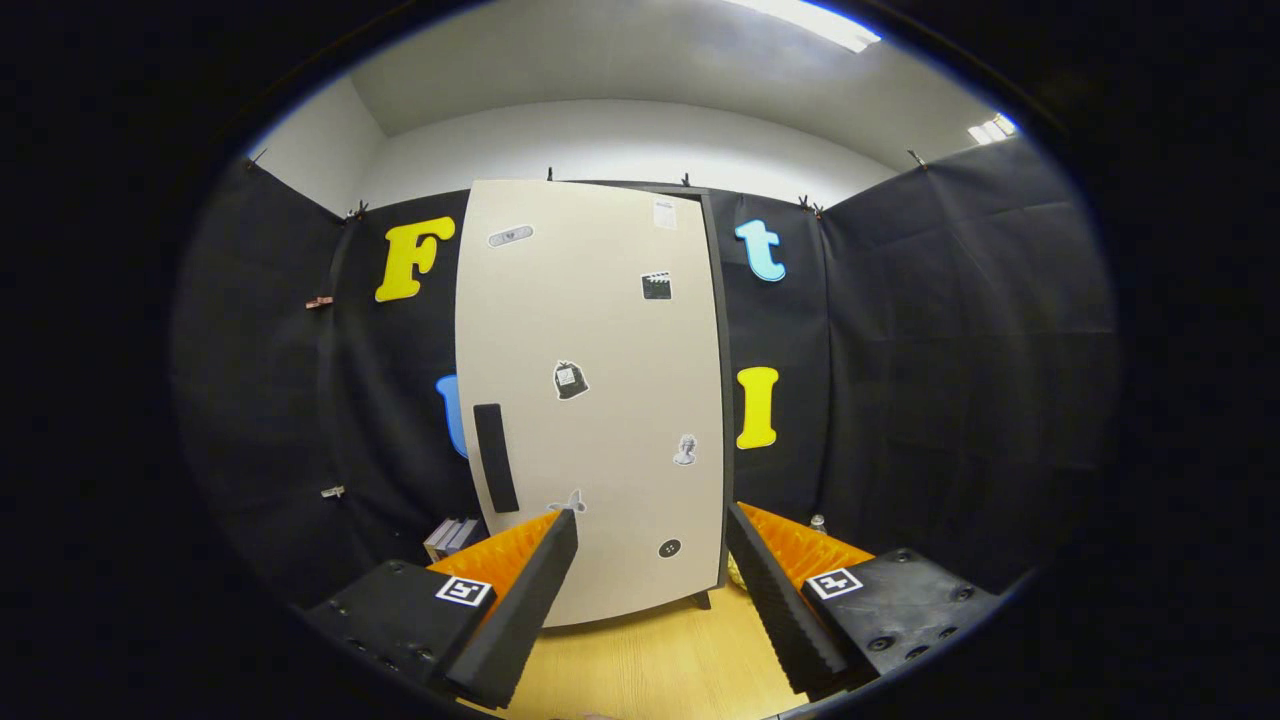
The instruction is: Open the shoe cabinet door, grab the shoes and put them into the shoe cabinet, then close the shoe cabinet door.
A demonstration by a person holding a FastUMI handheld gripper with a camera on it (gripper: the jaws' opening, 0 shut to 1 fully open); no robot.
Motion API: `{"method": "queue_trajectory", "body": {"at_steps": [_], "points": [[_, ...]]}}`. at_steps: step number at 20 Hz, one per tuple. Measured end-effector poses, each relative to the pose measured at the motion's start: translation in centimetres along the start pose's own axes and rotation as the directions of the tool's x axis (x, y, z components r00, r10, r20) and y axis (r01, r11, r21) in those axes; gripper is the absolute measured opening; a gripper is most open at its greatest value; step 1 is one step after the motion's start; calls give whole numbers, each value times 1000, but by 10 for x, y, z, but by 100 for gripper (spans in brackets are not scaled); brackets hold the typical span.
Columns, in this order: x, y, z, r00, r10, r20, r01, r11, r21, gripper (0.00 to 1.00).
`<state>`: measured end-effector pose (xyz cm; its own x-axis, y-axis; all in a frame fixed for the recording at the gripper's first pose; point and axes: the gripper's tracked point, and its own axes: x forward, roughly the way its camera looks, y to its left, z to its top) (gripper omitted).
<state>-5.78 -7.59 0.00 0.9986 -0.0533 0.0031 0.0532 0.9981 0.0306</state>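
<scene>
A tall beige shoe cabinet door stands upright on the wooden floor, straight ahead of my fingers. It carries several small stickers and a black vertical handle near its left edge. The door lies flush with the dark cabinet frame, which shows along its right side. My gripper is open, with nothing between its two black-padded fingers. The left fingertip points at the door's lower part, just right of and below the handle. A small yellowish thing peeks out behind the right finger, too hidden to identify.
The wooden floor runs from my fingers up to the cabinet's base. Small grey metal pieces lie on the floor left of the cabinet. Black cloth walls close the booth on both sides and behind.
</scene>
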Motion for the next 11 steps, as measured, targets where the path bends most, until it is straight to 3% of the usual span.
{"method": "queue_trajectory", "body": {"at_steps": [11], "points": [[-10,-9,8,1000,22,20,-21,999,-25,98]]}}
